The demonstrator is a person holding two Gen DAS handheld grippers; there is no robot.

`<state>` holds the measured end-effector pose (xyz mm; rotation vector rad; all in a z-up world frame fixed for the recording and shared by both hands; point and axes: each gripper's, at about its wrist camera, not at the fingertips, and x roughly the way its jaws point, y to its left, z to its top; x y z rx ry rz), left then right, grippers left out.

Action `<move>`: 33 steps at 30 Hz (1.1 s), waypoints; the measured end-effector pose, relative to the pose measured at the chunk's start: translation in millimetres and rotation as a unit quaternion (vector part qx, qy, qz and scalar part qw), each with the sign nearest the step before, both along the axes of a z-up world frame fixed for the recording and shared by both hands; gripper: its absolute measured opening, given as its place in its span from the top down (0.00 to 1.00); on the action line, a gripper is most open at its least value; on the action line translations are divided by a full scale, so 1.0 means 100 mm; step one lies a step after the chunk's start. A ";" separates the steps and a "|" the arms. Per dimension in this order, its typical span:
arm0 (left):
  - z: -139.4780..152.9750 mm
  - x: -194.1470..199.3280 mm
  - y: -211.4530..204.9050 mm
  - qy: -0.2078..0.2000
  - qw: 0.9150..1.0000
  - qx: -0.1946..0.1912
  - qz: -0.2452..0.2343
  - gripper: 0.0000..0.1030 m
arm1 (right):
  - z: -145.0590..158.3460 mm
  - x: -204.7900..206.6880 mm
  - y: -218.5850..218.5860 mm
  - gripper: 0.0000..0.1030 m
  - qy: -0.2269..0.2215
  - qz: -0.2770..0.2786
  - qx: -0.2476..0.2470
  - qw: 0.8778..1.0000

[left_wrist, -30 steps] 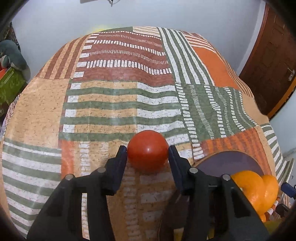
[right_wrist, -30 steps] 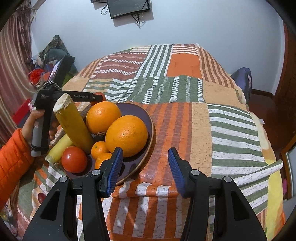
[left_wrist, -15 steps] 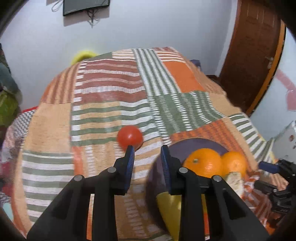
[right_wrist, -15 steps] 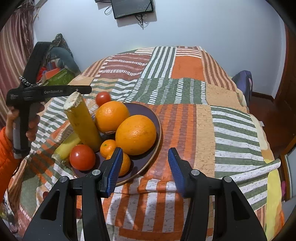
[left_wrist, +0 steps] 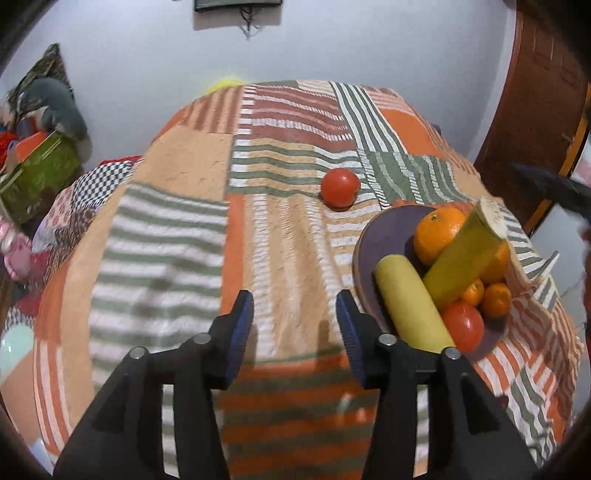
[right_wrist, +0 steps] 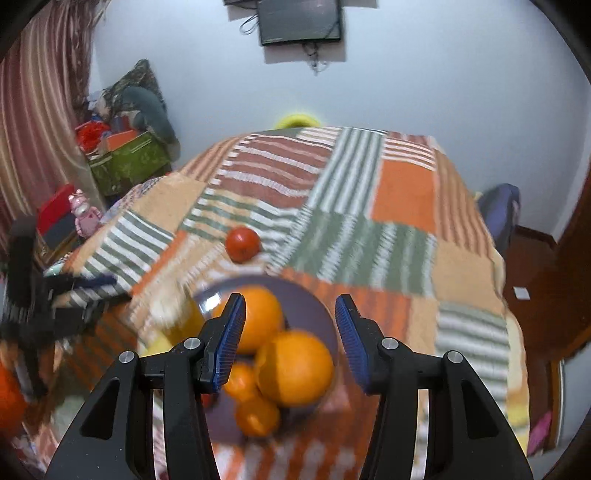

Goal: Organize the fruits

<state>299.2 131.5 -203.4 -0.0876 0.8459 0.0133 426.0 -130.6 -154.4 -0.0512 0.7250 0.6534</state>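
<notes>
Our left gripper has its jaws opening with nothing between them. One tomato sits alone on the bed, just beside the plate of oranges. Our right gripper hangs above the plate, jaws partly open and empty.

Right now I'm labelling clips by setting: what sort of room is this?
Probably a lived-in room at home: a patchwork striped tablecloth under a plate of fruit, a wall-mounted screen, and boxes and a pink toy piled in the corner.
</notes>
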 end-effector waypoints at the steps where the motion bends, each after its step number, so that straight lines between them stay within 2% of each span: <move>1: 0.01 -0.05 0.04 -0.006 1.000 -0.002 0.006 0.46 | 0.04 0.08 0.10 0.54 0.005 0.010 -0.001 1.000; 3: 0.04 -0.20 0.15 -0.023 1.000 -0.001 0.017 0.44 | 0.08 0.26 0.36 0.54 0.022 0.036 -0.011 0.999; 8: 0.05 -0.37 0.39 -0.036 0.999 -0.004 0.029 0.42 | 0.04 0.64 0.92 0.54 0.083 0.107 -0.032 0.990; 11: 0.01 -0.43 0.51 -0.041 0.999 -0.008 0.036 0.42 | -0.13 0.87 1.22 0.54 0.122 0.129 -0.061 0.982; 17: -0.07 -0.44 0.65 -0.040 0.998 -0.032 0.048 0.42 | -0.49 1.15 1.53 0.54 0.179 0.149 -0.105 0.967; 20: -0.09 -0.42 0.65 -0.037 0.998 -0.029 0.051 0.42 | -0.63 1.16 1.67 0.52 0.178 0.159 -0.135 0.962; 22: -0.08 -0.41 0.63 -0.034 0.998 -0.022 0.052 0.42 | -0.65 1.15 1.70 0.51 0.164 0.152 -0.145 0.964; 25: -0.06 -0.40 0.57 -0.033 0.998 -0.004 0.053 0.42 | -0.70 1.19 1.68 0.51 0.173 0.141 -0.145 0.964; 28: -0.01 -0.41 0.53 -0.038 0.998 0.005 0.053 0.42 | -0.78 1.22 1.67 0.51 0.172 0.126 -0.169 0.962; 33: -0.01 -0.37 0.51 -0.034 0.998 0.011 0.059 0.42 | -0.90 1.29 1.60 0.48 0.180 0.116 -0.161 0.964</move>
